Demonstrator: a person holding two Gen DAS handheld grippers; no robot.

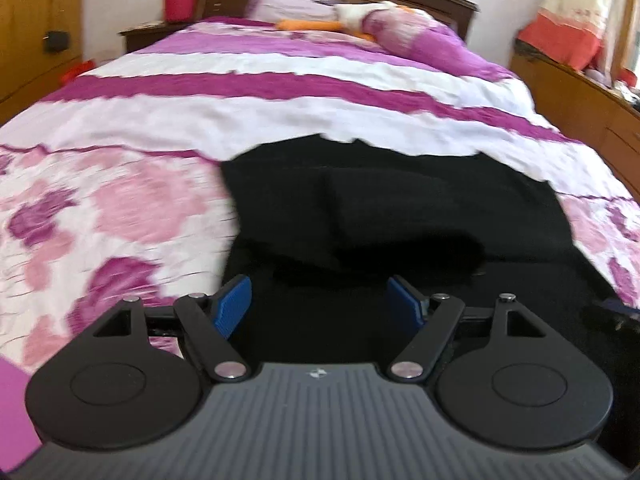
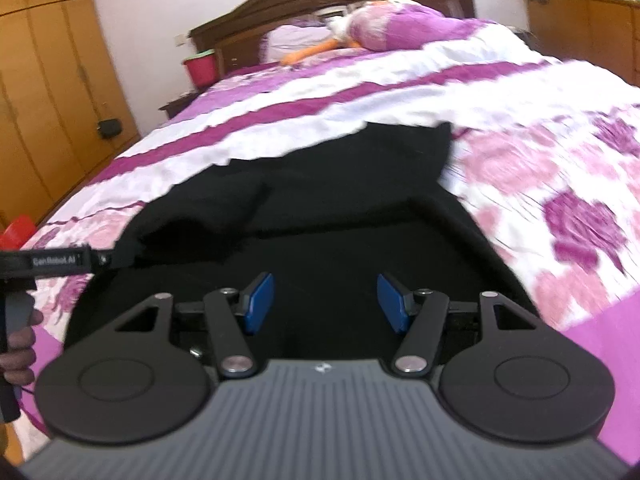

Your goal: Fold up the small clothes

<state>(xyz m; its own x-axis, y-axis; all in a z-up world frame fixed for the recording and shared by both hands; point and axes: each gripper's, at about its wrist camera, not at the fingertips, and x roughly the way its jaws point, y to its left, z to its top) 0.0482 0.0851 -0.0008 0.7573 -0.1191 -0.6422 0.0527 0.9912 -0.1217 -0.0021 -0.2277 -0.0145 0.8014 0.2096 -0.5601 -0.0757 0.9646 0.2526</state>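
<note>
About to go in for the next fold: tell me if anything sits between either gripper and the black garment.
Nothing visible does. The left gripper and right gripper are both open, with only the black garment ahead of their fingers on the bedspread. The pillow lies far off by the headboard.

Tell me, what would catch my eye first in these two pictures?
A black garment lies rumpled on the near end of the bed, dark against the purple, pink and white flowered bedspread. Over it, the left gripper and the right gripper both show blue pads spread wide, holding nothing. A red bucket stands beside the headboard.
</note>
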